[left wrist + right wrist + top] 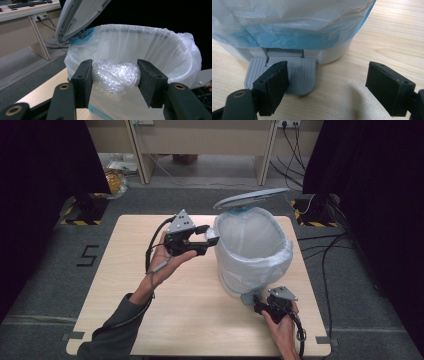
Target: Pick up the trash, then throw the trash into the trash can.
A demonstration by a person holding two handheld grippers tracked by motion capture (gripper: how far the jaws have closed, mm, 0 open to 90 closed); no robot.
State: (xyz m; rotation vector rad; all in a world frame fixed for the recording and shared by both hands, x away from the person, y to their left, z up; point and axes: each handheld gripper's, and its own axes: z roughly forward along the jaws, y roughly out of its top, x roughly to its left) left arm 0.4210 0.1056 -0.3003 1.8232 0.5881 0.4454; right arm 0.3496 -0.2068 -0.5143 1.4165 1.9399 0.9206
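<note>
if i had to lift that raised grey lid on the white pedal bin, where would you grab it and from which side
Grip the free front edge of the grey oval lid, coming from the person's side of the white pedal bin. It stands tilted open on a rear hinge, so that thin rim likely fits between two jaws; the hinge side sits crowded against the clear bin liner.

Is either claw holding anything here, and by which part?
Left claw grips a crumpled clear plastic wad by its sides. Right claw is open, holding nothing.
</note>
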